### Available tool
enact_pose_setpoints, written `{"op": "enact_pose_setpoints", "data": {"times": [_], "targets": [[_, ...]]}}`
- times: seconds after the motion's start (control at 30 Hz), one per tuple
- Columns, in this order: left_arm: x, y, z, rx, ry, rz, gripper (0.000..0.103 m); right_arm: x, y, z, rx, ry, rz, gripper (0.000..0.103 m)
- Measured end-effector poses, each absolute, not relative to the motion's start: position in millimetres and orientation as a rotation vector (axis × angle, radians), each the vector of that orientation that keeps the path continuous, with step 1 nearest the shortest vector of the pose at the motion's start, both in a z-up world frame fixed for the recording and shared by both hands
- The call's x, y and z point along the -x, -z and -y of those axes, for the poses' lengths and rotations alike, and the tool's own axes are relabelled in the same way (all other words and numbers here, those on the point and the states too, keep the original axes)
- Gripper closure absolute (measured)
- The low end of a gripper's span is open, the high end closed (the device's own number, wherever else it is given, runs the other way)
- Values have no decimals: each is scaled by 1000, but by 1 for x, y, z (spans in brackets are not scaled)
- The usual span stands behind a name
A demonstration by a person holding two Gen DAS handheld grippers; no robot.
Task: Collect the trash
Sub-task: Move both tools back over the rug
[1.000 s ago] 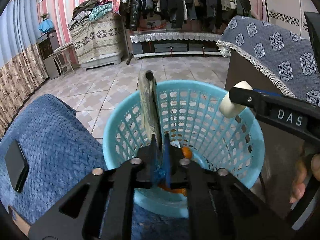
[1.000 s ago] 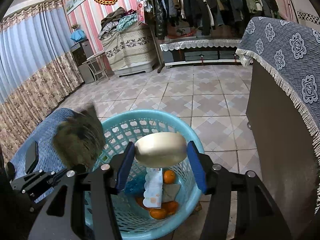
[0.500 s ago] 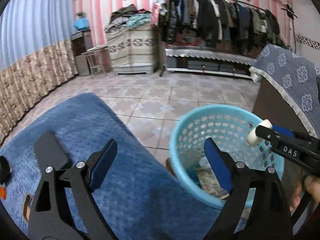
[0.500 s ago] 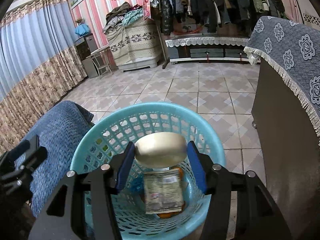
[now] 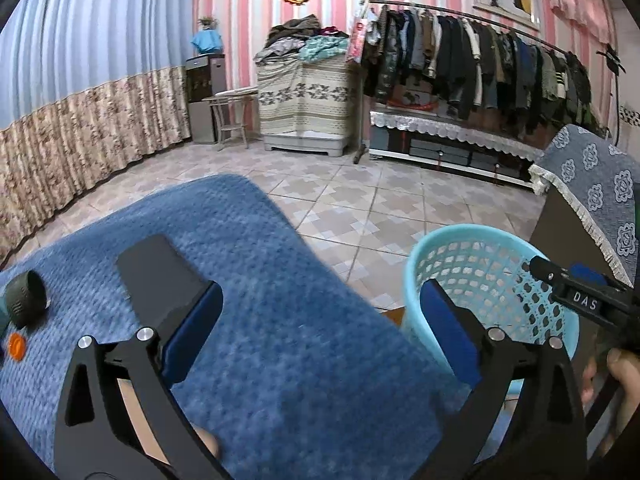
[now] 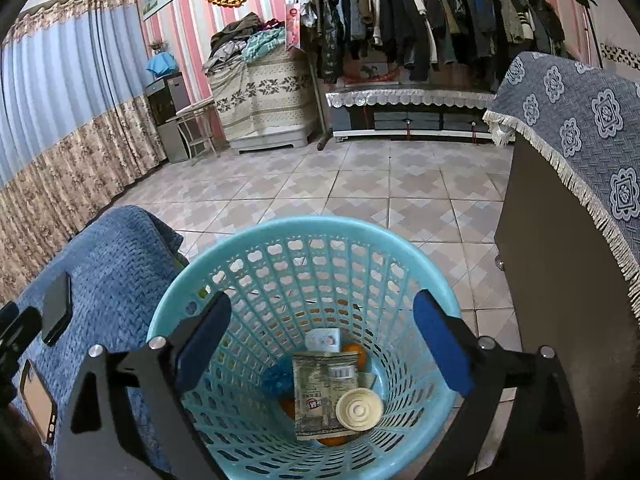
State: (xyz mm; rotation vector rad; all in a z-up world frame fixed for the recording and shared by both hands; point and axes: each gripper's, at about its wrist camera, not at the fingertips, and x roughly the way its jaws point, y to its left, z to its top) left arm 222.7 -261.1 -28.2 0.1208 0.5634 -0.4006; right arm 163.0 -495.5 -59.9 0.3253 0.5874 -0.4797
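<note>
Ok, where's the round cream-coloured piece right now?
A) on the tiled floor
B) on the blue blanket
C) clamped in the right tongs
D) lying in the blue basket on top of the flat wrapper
D: the right wrist view shows the round cream piece lying on the flat wrapper at the bottom of the blue basket, with the right tongs open and empty above it.

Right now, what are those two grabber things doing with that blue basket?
A person is collecting trash with them. The right gripper hangs open over the turquoise basket, its jaws just opened; a cream lid and snack wrapper lie inside. The left gripper, also just opened and empty, is over the blue blanket.
</note>
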Motion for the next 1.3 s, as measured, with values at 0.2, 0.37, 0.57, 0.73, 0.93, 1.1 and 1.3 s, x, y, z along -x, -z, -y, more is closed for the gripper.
{"op": "enact_pose_setpoints", "data": {"times": [0.2,0.37,0.57,0.73,0.93,1.1,1.3], "targets": [[-212,21,213,-111,305,-557,6,-170,47,468,-274,442,-573,10],[-203,17,161,-81,219,-571,6,-178,34,431,-219,376,-556,8],[-191,21,97,-67,91,-580,6,-189,23,373,-138,275,-552,8],[-188,29,42,-36,-13,-604,6,-201,19,314,-101,141,-559,8],[-210,38,-27,19,-155,-652,6,-218,32,246,-76,-19,-598,8],[-234,47,-73,67,-288,-669,6,-228,45,216,-53,-53,-627,8],[-259,60,-104,102,-352,-720,21,-245,54,198,-91,-91,-656,8]]}}
